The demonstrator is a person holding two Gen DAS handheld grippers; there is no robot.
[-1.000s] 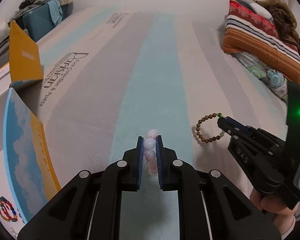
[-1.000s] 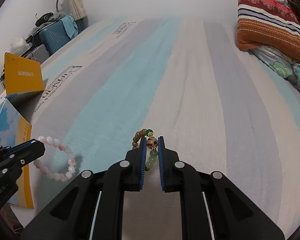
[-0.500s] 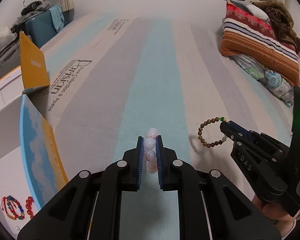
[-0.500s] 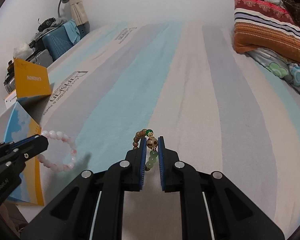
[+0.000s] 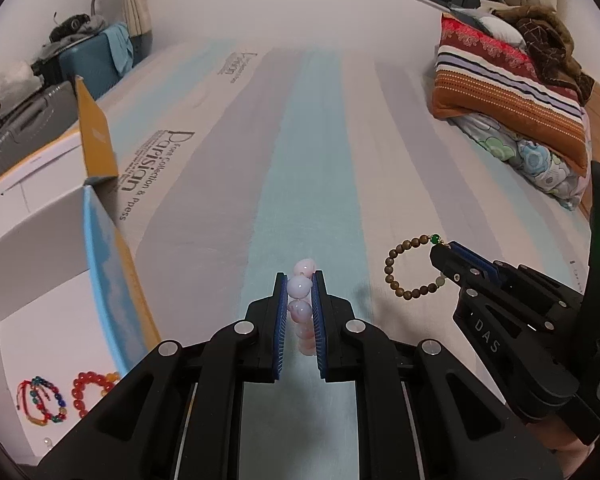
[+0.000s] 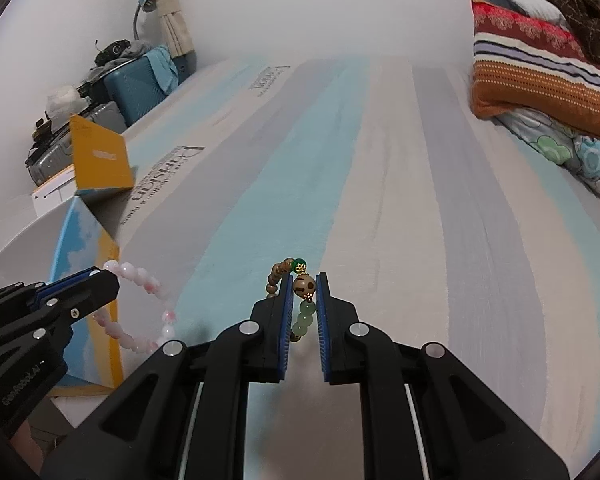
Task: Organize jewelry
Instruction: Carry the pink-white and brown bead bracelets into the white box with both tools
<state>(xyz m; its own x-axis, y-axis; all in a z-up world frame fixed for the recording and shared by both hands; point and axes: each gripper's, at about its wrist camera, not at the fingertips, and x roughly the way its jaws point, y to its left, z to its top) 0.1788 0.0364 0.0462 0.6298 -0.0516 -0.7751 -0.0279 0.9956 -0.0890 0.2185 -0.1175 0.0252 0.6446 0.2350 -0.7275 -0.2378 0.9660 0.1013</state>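
The left tongs [image 5: 299,312] pinch a pink bead bracelet [image 5: 300,306] above the striped mattress [image 5: 320,160], its beads stacked edge-on between the blue pads. Just right of them the right tongs [image 6: 303,312] grip a brown bead bracelet [image 6: 300,300] by its large spotted bead, green beads hanging below; seen from the left wrist camera, its loop dangles clear of the mattress. To the left of the left tongs stands an open white box [image 5: 40,280] with a sky-blue and yellow flap, holding a multicolored bracelet [image 5: 42,400] and a red bead bracelet [image 5: 88,392] side by side on its floor. Beyond the left tongs the mattress runs to the wall, with folded blankets [image 5: 512,92] at far right and a teal suitcase [image 5: 92,60] at far left.
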